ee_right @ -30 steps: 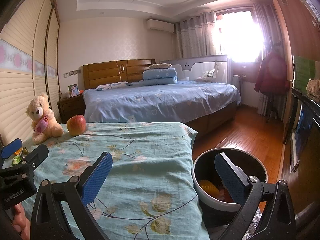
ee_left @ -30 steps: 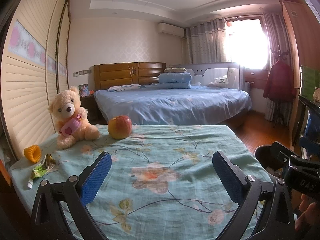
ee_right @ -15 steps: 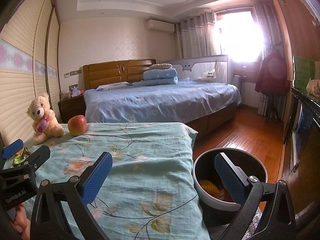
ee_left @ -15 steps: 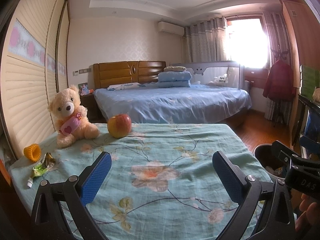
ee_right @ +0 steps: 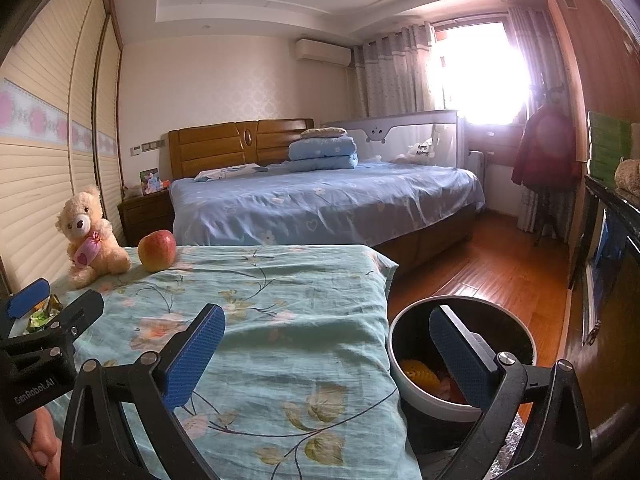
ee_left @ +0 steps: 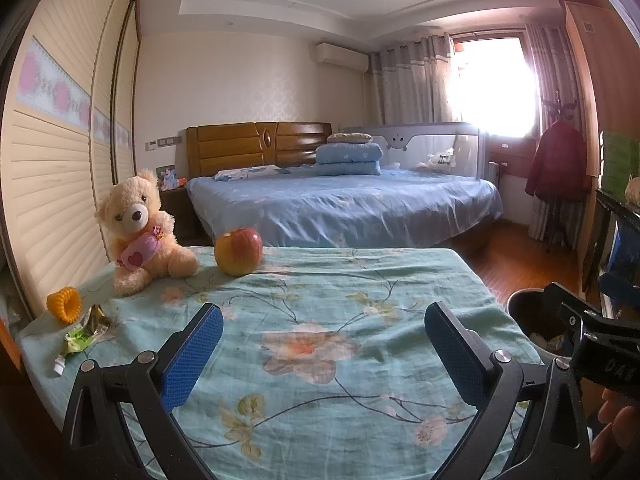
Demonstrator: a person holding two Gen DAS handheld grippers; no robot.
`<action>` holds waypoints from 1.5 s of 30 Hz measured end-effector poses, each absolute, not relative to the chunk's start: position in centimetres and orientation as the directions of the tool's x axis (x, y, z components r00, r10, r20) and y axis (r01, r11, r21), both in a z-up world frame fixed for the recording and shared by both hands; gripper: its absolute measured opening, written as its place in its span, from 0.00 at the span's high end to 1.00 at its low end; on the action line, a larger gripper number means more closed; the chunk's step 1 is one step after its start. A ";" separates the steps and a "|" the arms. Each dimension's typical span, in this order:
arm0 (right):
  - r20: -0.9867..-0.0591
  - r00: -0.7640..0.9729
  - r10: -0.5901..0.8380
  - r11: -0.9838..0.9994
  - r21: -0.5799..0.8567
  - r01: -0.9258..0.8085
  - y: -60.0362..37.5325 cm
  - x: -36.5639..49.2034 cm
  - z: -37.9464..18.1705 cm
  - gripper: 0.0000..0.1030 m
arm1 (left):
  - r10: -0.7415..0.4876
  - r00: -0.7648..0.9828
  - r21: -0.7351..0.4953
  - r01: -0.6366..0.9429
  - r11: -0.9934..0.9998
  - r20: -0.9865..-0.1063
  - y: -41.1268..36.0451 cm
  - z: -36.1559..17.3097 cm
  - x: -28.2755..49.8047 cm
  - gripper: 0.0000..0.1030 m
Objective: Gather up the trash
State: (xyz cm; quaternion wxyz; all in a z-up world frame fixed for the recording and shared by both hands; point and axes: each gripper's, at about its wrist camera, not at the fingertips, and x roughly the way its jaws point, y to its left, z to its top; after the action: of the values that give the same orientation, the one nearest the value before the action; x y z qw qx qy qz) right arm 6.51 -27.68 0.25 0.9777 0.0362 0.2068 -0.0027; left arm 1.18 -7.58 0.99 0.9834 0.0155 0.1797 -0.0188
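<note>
Crinkled green foil wrapper (ee_left: 82, 334) lies at the counter's (ee_left: 320, 380) far-left edge, beside a ribbed orange ring (ee_left: 64, 304); plush bear (ee_left: 140, 236) and glossy apple (ee_left: 239, 251) sit behind. Left tongs (ee_left: 324, 350) and right tongs (ee_right: 326, 354) spread, empty. Round white-rimmed bin (ee_right: 400, 376) stands on wood floor (ee_right: 480, 276) right of the floral-clothed counter.

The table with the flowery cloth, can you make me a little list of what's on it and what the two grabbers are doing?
cloth: floral tablecloth
toy: teddy bear, sitting upright at far left
fruit: apple, right of the bear
ring: orange ring, near left edge
trash: crumpled green wrapper, beside the ring
bin: trash bin, on the floor at right, trash inside
left gripper: jaws open, empty
right gripper: jaws open, empty
</note>
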 end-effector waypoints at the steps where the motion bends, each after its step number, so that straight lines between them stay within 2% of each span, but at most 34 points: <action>1: -0.405 0.914 0.009 0.997 0.069 0.021 -27.7 6.5 0.2 0.00 | -0.032 0.935 0.024 0.044 0.999 -0.353 -7.6 1.0 1.2 0.01; 14: -0.405 0.914 0.011 0.997 0.070 0.020 -27.6 6.5 0.2 0.00 | -0.021 0.943 0.044 0.038 0.998 -0.333 -7.8 1.0 0.9 0.01; 34: -0.411 0.912 0.013 0.997 0.069 0.017 -27.3 6.6 0.3 0.00 | -0.030 0.937 0.041 0.047 0.998 -0.348 -7.6 0.8 1.5 0.01; 45: -0.456 0.889 0.031 0.997 0.081 0.007 -25.9 8.4 -0.6 0.00 | -0.023 0.927 0.033 0.038 0.999 -0.374 -7.0 0.4 2.6 0.01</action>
State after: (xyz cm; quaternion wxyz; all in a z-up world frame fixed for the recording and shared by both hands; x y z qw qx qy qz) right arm 8.39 -25.95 -0.58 0.9711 0.0400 0.2352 0.0061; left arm 2.64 -6.99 0.39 0.9814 0.0197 0.1904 -0.0156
